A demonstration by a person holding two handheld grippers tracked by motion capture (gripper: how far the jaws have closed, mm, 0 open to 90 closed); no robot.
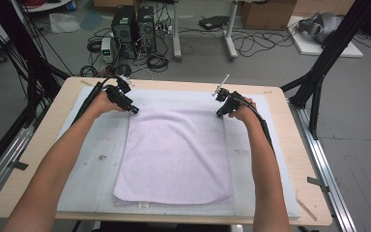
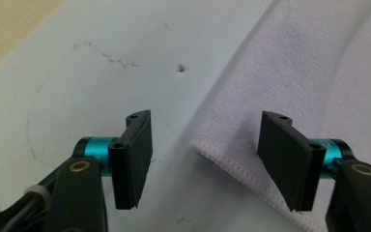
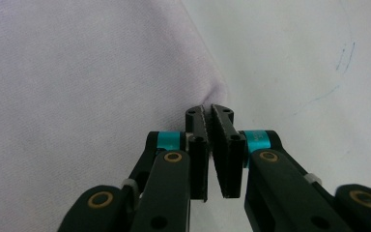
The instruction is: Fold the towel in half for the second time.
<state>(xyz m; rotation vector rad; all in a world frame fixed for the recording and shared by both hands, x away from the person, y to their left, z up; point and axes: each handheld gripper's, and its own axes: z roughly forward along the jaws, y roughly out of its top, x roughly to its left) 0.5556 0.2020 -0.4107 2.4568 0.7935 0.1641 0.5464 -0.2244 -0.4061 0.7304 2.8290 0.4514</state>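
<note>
Jaws of right gripper [image 3: 215, 121] pinched shut on far right corner of towel [image 1: 176, 154]; left gripper [image 2: 212, 164] jaws half wide, astride far left corner, not touching. Towel lay flat on bench [image 1: 43, 145] mat [image 1: 92, 174]. No legible writing seen.

towel [image 1: 174, 154] on mat [image 1: 94, 164] | mat on table [image 1: 43, 140] | left hand-held gripper [image 1: 133, 109] far-left corner | right hand-held gripper [image 1: 220, 113] far-right corner
</note>
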